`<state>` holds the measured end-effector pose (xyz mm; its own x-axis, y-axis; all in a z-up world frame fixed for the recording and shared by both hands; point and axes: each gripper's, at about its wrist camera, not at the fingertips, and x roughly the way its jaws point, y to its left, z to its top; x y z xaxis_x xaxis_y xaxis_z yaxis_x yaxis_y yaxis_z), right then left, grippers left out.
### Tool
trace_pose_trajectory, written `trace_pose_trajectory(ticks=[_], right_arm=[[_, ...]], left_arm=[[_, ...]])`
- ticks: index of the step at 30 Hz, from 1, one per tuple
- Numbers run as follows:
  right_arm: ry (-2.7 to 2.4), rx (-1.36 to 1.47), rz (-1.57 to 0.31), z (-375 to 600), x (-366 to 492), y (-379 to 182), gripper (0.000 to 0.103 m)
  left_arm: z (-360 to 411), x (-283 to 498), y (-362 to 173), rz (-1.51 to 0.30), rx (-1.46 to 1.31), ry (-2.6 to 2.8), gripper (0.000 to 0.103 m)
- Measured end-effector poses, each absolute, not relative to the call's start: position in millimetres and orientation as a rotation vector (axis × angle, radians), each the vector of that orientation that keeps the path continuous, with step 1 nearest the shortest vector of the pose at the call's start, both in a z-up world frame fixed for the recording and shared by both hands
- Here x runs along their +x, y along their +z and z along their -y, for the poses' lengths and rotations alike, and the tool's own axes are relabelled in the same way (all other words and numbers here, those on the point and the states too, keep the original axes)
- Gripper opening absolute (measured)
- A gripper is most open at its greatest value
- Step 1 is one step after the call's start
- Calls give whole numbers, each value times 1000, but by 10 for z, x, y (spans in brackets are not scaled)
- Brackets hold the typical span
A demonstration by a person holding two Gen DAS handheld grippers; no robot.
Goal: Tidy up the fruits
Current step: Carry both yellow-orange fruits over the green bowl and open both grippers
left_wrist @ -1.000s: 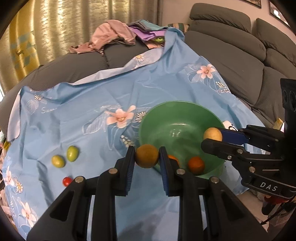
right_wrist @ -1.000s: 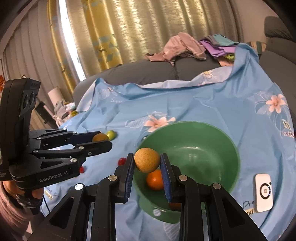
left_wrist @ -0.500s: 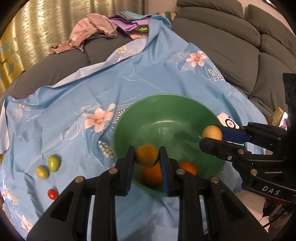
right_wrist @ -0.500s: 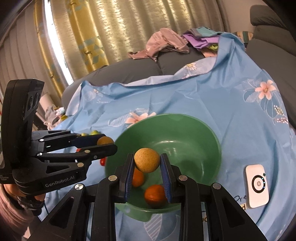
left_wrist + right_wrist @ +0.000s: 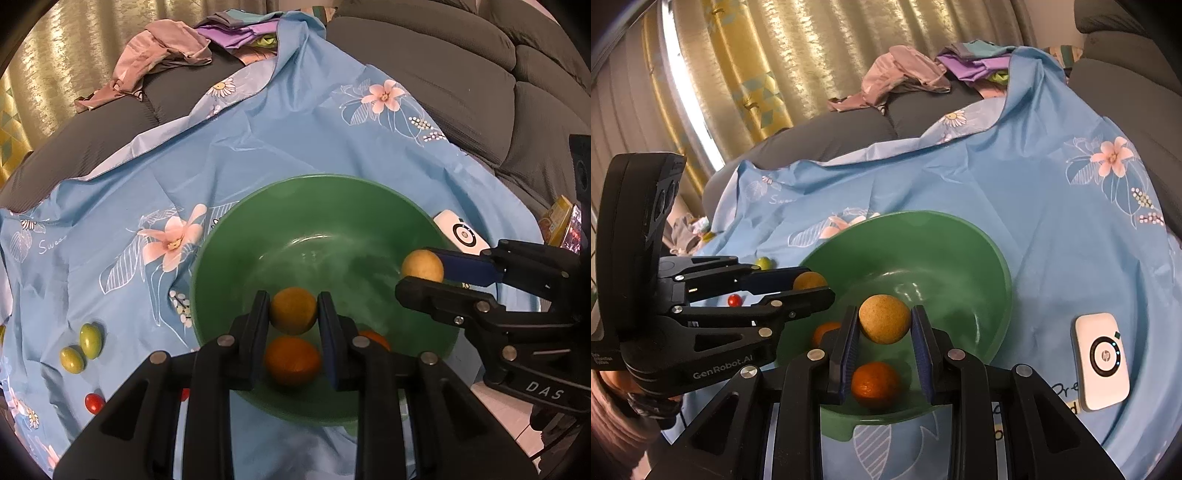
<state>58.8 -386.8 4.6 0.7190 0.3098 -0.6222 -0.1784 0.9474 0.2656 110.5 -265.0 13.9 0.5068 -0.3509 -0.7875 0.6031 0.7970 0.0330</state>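
1. The left gripper (image 5: 293,314) is closed on a tan fruit (image 5: 293,311), held between its pads above the near side of the bowl (image 5: 236,258).
2. The right gripper (image 5: 884,326) clamps a second tan fruit, the pale ball (image 5: 884,324), also over the bowl; in the left view it hangs above the bowl's right rim.
3. Two oranges lie in the bowl: one orange (image 5: 292,361) sits directly below the left gripper's fruit, the other orange (image 5: 375,338) is partly hidden behind a finger.
4. The green bowl stands on a blue floral cloth (image 5: 258,147) spread over a grey sofa (image 5: 461,74).
5. On the cloth left of the bowl lie two green fruits (image 5: 82,349) touching each other, and nearer the camera a red tomato (image 5: 94,403).
6. A white device (image 5: 1102,360) lies on the cloth, right of the bowl.
7. Clothes (image 5: 166,55) are heaped on the sofa beyond the cloth.
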Motion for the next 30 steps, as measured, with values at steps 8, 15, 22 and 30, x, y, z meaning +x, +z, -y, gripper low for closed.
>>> trace_pose_trajectory(ticks=[8, 15, 22, 30], right_arm=[[268, 194, -726, 3866, 609, 23, 30], [251, 185, -745, 3883, 647, -10, 30], [239, 165, -757, 3869, 653, -31, 30], [207, 173, -779, 3865, 621, -18, 30]], left_arm=[[2727, 1143, 89, -878, 348, -589, 26], [2778, 1177, 39, -897, 376, -580, 26], [2778, 1216, -16, -925, 375, -556, 28], [2661, 1245, 11, -952, 327, -496, 76]])
